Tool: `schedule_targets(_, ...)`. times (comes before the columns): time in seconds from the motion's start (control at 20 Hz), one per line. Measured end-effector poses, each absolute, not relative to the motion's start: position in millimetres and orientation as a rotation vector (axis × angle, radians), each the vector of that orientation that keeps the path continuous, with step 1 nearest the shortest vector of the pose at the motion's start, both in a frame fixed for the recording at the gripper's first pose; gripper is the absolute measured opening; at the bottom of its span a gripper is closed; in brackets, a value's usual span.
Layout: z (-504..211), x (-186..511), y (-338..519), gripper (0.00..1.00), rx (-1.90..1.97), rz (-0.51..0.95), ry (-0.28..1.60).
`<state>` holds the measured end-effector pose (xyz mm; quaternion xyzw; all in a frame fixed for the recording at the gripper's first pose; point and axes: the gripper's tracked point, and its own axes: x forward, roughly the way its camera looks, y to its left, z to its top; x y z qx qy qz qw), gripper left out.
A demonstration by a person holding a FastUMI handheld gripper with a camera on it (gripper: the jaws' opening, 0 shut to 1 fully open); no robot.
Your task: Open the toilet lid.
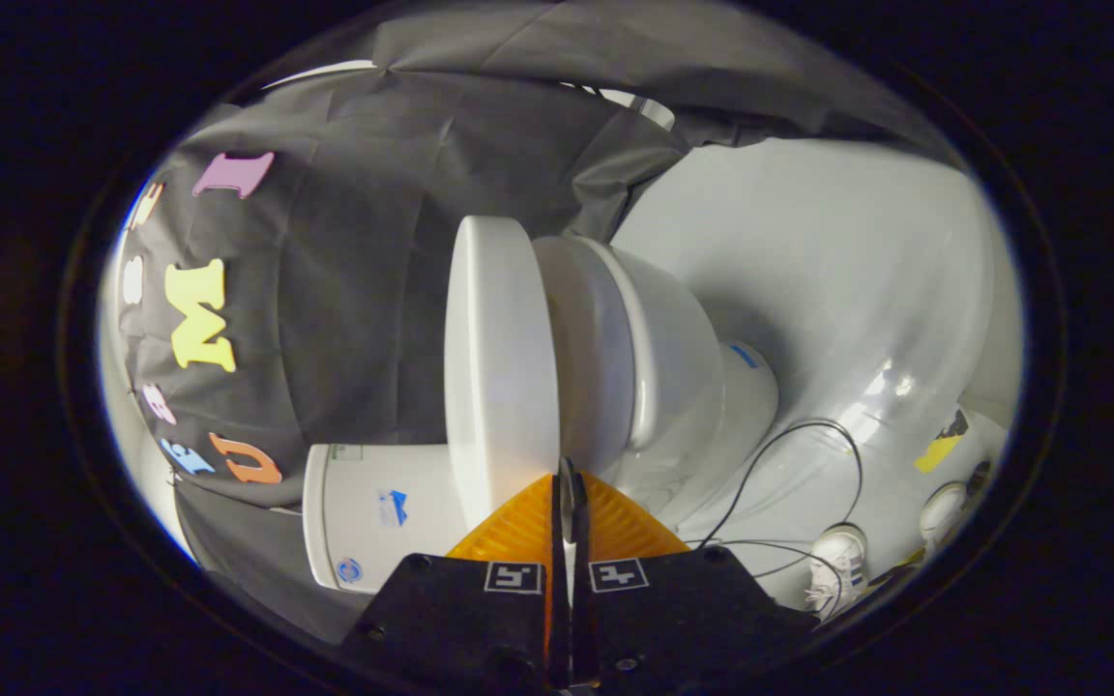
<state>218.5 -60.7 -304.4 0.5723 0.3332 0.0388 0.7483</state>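
Gripper [567, 483]: fingers pressed together, tips at the rim of the toilet lid [499, 372], which appears pinched between them. Lid: white, raised off the seat [649, 338]. Bowl [712, 416]: white. Tank [378, 517]: white, beside the lid. Floor [828, 261]: pale, glossy. Cable [808, 454]: black, looped on floor. Shoes [837, 570]: white, near the cable.

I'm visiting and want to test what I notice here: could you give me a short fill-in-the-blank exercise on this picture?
1. The gripper has its two fingers closed on the edge of the toilet's ____.
2. The toilet lid stands partly lifted off the ____.
3. On the floor beside the toilet runs a thin black ____.
4. Beyond that, near the gripper's side, stands a white ____.

Missing words: lid; seat; cable; shoe
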Motion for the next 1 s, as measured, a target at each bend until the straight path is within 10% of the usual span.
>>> schedule_targets(1.0,-239,212,-36,0.05,0.929,0.080,0.627)
